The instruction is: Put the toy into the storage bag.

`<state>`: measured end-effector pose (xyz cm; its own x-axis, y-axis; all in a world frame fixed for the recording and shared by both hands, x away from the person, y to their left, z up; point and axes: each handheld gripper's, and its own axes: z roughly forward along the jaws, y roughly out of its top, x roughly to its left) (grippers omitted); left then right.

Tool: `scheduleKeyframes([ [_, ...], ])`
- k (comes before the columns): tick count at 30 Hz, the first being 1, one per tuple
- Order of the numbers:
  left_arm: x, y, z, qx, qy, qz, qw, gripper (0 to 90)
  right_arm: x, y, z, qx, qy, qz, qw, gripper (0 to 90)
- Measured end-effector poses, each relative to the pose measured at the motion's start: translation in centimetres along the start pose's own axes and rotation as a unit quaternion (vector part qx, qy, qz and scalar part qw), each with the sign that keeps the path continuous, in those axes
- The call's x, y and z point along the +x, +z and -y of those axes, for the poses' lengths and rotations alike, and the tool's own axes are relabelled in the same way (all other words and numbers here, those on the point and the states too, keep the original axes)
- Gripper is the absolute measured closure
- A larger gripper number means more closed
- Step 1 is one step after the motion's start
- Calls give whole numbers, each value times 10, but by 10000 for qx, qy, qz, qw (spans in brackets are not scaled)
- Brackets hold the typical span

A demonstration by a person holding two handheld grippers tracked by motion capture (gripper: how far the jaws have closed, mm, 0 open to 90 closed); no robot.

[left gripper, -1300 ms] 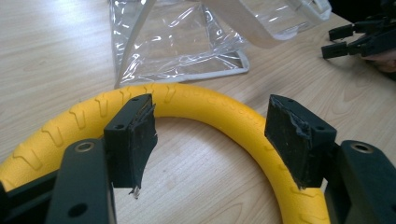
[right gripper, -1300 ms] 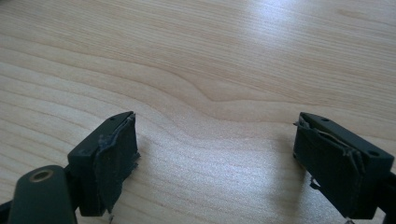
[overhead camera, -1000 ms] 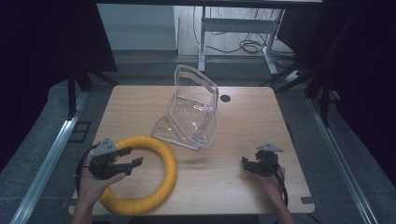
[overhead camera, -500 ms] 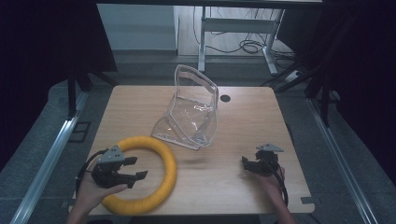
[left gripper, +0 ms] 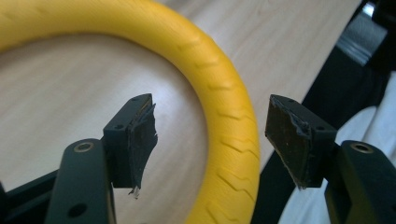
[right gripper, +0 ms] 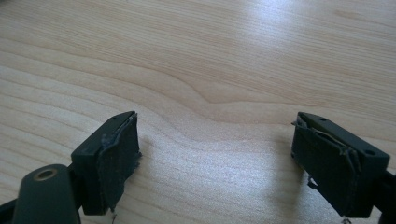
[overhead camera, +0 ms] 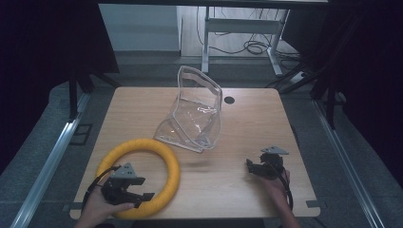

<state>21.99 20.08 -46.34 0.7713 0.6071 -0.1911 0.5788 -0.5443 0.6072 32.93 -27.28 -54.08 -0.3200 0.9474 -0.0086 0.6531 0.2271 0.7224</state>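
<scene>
While left gripper (overhead camera: 138,194) hovers over near arc of yellow ring (overhead camera: 164,156), my jaws have just been opening; now wide, ring band between pads (left gripper: 142,135), not pinched. Ring flat on table (overhead camera: 237,123), front-left corner. Clear plastic bag (overhead camera: 197,114) stands mid-table, just beyond ring. Right gripper (overhead camera: 251,166) low over bare wood front-right, jaws wide apart, holding nothing.

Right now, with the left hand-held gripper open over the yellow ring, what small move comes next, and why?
Probably ease the left hand-held gripper down and close: its jaws have just been opening, and the yellow ring runs between the pads, untouched.
</scene>
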Motion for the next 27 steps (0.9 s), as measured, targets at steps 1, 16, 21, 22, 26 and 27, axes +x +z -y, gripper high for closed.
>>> scheduleKeyframes([
  [1, -4, 6, 1, 139, 32, 38, 9999, 334, 0, 0, 0, -1, 1, 0, 10000, 150],
  [16, -28, 41, 4, 1216, 377, -246, 9916, 339, 0, 0, 0, 0, 1, 0, 10000, 151],
  [21, -32, 54, 4, 1549, 373, -541, 9857, 365, 0, 0, 0, -1, 0, 0, 10000, 151],
  [22, -32, 54, 4, 1549, 373, -541, 9857, 366, 0, 0, 0, -1, 0, 0, 10000, 151],
  [26, -32, 61, 2, 1687, 340, -713, 9825, 380, 0, 0, 0, -2, -1, 0, 10000, 150],
  [27, -33, 63, 3, 1674, 304, -721, 9828, 406, 0, 0, 0, -1, 0, 1, 10000, 151],
])
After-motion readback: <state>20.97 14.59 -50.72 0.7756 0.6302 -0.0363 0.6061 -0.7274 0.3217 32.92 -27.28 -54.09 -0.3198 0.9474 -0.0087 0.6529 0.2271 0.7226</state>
